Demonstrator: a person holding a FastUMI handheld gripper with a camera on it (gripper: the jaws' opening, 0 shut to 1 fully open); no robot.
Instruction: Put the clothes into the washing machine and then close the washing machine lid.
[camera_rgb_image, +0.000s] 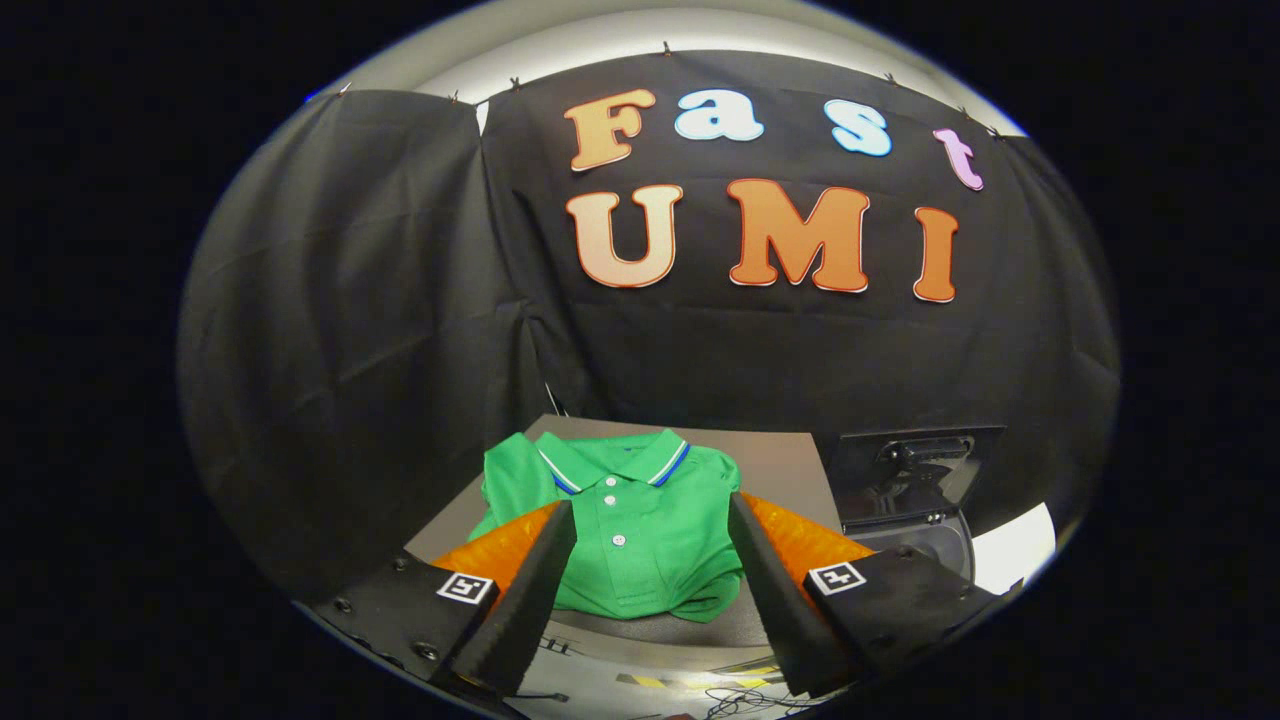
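Observation:
A folded green polo shirt with a striped collar and white buttons lies on a grey table. My gripper is open, its two fingers spread wide to either side of the shirt and hovering in front of it, touching nothing. To the right of the table stands the washing machine, dark, with its lid raised upright and the drum opening partly hidden behind the right finger.
Black cloth walls close the booth behind the table and on the left. Below the table's front edge the floor shows yellow tape marks and loose cables. A pale patch of floor lies right of the machine.

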